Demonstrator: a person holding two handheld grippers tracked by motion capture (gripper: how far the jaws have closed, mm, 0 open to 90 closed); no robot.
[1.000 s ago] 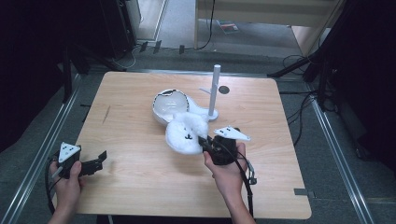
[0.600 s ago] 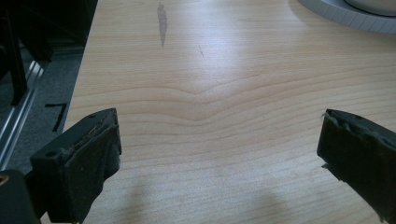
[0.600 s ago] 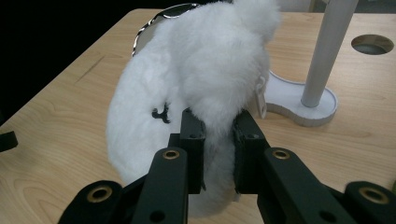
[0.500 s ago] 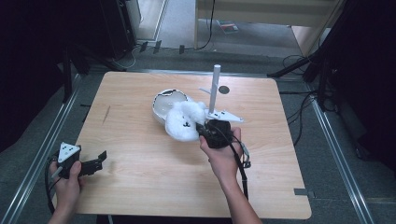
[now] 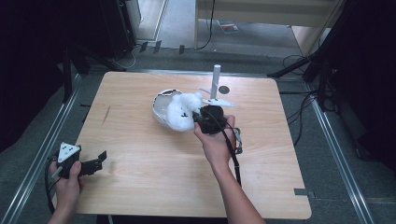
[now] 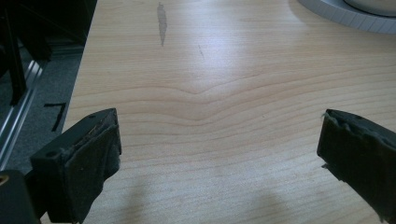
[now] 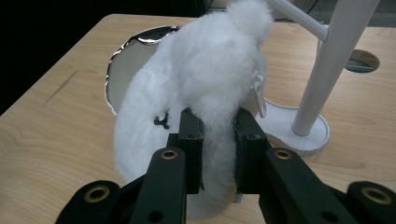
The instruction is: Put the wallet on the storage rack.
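two black pads pinching the white fluffy bag (image 7: 205, 88) at its lower middle, right gripper (image 7: 217, 140) closing narrow on the fur and lifting it clear of the table (image 5: 140, 154), likely heading for the white stand (image 7: 327, 65) just right of the jaws. sitting just behind the fur, a round white bowl (image 7: 133, 60), contents hidden. resting well to the left near the table edge, left gripper (image 6: 219, 154) gaping wide, gripping nothing.

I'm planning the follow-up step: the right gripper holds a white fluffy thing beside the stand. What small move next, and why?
Probably lift the fluffy thing a bit higher toward the stand's crossbar. The right gripper is clamped on it, its ring hangs near the pole, and it still sits low over the white dish.
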